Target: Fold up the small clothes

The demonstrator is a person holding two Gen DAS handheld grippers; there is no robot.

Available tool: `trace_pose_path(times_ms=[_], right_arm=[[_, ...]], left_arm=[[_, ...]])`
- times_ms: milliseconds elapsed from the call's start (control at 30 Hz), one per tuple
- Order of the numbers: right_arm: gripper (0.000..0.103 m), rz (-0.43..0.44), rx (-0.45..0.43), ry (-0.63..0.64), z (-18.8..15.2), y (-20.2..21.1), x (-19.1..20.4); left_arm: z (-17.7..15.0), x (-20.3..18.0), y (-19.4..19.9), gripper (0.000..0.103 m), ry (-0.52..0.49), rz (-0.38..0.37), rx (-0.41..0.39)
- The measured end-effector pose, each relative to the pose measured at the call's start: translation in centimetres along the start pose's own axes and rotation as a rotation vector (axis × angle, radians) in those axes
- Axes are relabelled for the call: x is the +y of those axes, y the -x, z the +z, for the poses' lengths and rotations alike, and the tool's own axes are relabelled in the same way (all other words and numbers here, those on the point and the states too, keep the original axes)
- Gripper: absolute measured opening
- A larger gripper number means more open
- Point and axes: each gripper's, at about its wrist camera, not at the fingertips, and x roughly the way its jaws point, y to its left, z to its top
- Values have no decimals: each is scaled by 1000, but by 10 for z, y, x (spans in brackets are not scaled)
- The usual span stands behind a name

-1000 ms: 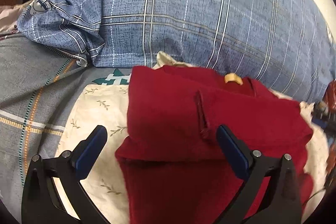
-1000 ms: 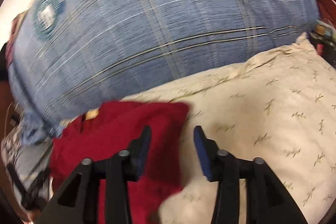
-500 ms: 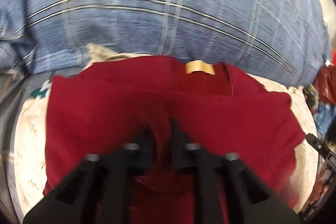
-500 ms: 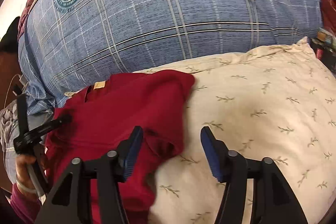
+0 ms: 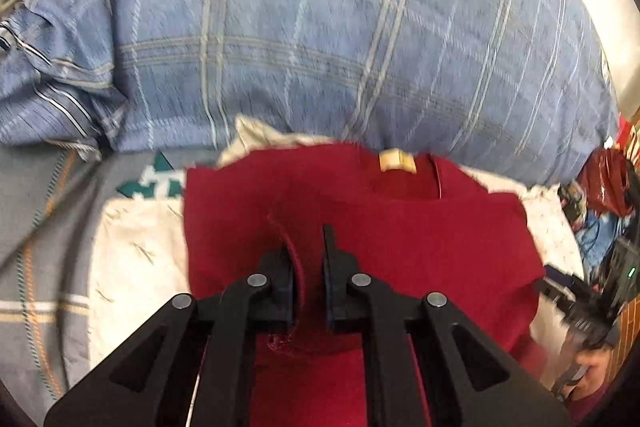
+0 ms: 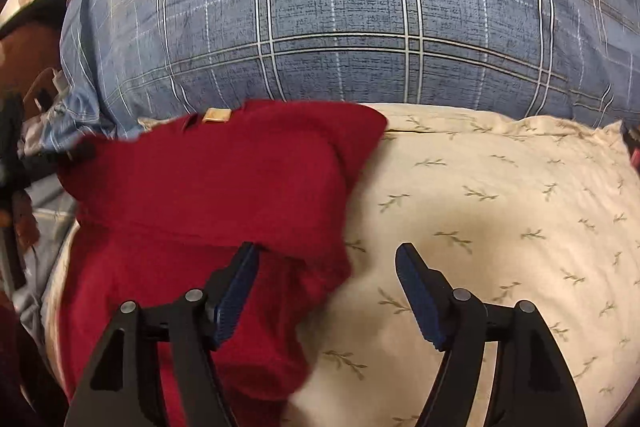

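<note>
A dark red shirt [image 5: 420,239] with a tan neck label [image 5: 397,161] lies partly folded on a cream leaf-print pillow [image 6: 500,211]. My left gripper [image 5: 307,247] is shut on a raised fold of the red shirt near its middle. In the right wrist view the red shirt [image 6: 216,195] covers the pillow's left part. My right gripper [image 6: 326,275] is open and empty over the shirt's right edge, its left finger above the cloth and its right finger above bare pillow.
A large blue plaid pillow [image 6: 360,11] rises right behind the shirt and also fills the top of the left wrist view [image 5: 320,27]. A grey striped bedsheet [image 5: 44,227] lies to the left. Clutter and a red bag [image 5: 604,183] sit at the far right.
My left gripper went from wide open to shut on a fold of the red shirt and has lifted it slightly. My right gripper opened wider and moved closer over the shirt's right edge.
</note>
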Motion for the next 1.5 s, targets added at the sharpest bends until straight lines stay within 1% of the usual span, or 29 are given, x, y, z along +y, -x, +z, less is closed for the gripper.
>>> trace_pose_path(times_ms=[67,100,167,200,233,267,300,400,433,500,567,600,633,667,700,767,867,900,933,1000,1067,1100,1133,1167,1200,1333,1400,1467,1500], right_arm=[[75,81,-11,-93,5,4,-8],[81,112,-13,-135,8,4,-14],[84,90,-19,-207,16,-4,-24],[71,76,-5,-213,18,-11,-25],[50,78,25,-210,20,-19,-24],[13,97,60,-189,20,-27,-20],[13,92,87,-144,20,-31,-14],[10,4,23,-34,16,-10,-9],[9,-11,21,-43,13,-7,-14],[0,-106,60,-59,6,-14,-30],[1,-135,89,-97,2,-18,-44],[7,-87,67,-161,2,-12,-53],[7,-48,34,-200,4,-6,-58],[12,-15,-23,-203,12,4,-56],[28,-15,-48,-181,17,7,-51],[52,-4,-76,-147,30,6,-38],[43,75,-38,-122,47,-22,-16],[32,67,-12,-120,54,-37,-13],[27,27,6,-132,57,-46,-13],[8,-124,59,-162,59,-73,-27],[8,-97,71,-210,57,-80,-37],[8,-109,70,-192,57,-74,-33],[11,-124,64,-169,56,-68,-28],[19,-138,50,-148,55,-58,-23],[20,-153,32,-130,52,-45,-17],[28,-78,32,-87,34,-16,2],[28,-85,75,-40,18,-20,11],[28,-141,117,-10,8,-38,17],[28,-130,103,-23,5,-40,13]], left_arm=[[-3,-6,-3,8,-13,4,3],[-5,-5,0,8,-14,3,1],[-4,-4,1,8,1,2,-1],[-4,-1,2,8,11,1,-1],[-4,0,2,8,21,-1,1],[-4,0,3,8,25,-5,2],[-4,-1,4,8,27,-11,2],[-7,-9,4,9,24,-65,-5],[-9,-11,2,9,21,-66,-4],[-13,-17,-13,9,-2,-34,26],[-19,-17,-26,9,-10,11,54],[-20,-16,-27,9,-11,15,56],[-21,-14,-27,9,-9,19,56],[-21,-11,-27,11,-3,25,54],[-21,-9,-26,12,5,22,52],[-20,-4,-26,13,24,12,53],[-22,-4,-30,15,9,30,52],[-23,-5,-31,18,2,37,51],[-24,-6,-33,19,-7,43,48],[-26,-10,-35,27,-26,46,40],[-29,-14,-35,49,-47,39,36],[-31,-16,-35,56,-59,40,32],[-33,-19,-35,58,-74,49,26],[-36,-23,-35,60,-95,72,20],[-38,-26,-36,60,-113,92,14],[-45,-36,-35,66,-162,155,-18],[-46,-37,-36,67,-163,170,-29],[-46,-37,-37,67,-153,173,-36],[-48,-37,-38,67,-151,178,-40]])
